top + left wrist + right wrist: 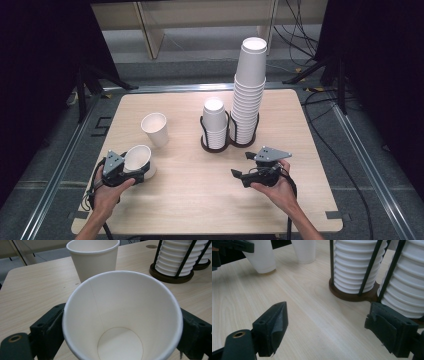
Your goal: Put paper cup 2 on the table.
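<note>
Gripping paper cup (122, 320), left gripper (131, 172)

A pale wooden tabletop (200, 200) with rounded corners sits inside a metal frame (367, 165). Near its middle stands a dark wire holder (220, 145) carrying two stacks of white paper cups: a short stack (215, 122) and, just beside it, a tall stack (248, 95). Behind the tabletop, black cables (300, 30) lie on a grey floor (200, 47).
</note>
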Action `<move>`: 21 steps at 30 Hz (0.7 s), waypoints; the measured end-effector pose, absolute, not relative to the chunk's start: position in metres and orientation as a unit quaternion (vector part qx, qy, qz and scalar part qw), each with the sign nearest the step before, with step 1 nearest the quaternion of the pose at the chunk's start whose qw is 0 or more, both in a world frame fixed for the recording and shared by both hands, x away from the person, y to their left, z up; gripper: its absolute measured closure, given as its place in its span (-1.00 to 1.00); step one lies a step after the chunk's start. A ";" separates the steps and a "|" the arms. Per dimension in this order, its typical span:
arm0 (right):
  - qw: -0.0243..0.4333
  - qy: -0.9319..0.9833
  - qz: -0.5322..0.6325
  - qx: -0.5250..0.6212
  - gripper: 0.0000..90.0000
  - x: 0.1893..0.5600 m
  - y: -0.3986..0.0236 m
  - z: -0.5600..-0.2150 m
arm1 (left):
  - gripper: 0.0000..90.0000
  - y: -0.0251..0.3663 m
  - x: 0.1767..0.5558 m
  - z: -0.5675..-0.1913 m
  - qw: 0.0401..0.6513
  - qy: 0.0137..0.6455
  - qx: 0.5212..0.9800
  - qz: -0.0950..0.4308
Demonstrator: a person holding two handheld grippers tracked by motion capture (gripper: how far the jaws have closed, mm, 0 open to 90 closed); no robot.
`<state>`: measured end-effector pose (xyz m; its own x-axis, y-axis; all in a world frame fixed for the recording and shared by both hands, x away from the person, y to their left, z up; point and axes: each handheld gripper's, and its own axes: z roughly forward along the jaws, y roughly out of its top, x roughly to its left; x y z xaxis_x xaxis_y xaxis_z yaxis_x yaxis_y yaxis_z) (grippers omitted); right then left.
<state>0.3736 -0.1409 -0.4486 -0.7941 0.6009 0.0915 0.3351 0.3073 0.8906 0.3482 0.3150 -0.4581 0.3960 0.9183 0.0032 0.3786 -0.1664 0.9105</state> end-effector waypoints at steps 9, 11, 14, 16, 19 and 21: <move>0.139 0.799 0.504 0.296 -0.60 0.371 -0.146 -0.448 | -0.76 0.317 0.357 -0.467 0.454 0.464 0.698 0.302; 0.138 0.799 0.504 0.297 -0.60 0.370 -0.147 -0.448 | -0.77 0.318 0.358 -0.467 0.455 0.463 0.699 0.301; 0.131 0.800 0.505 0.296 -0.60 0.369 -0.146 -0.448 | -0.78 0.318 0.358 -0.469 0.458 0.457 0.702 0.298; 0.133 0.801 0.504 0.296 -0.60 0.369 -0.146 -0.449 | -0.79 0.318 0.359 -0.471 0.459 0.456 0.708 0.284; 0.129 0.800 0.506 0.297 -0.59 0.369 -0.146 -0.448 | -0.72 0.316 0.359 -0.479 0.451 0.459 0.716 0.270; 0.132 0.799 0.507 0.296 -0.59 0.369 -0.146 -0.448 | -0.69 0.316 0.358 -0.479 0.444 0.464 0.717 0.273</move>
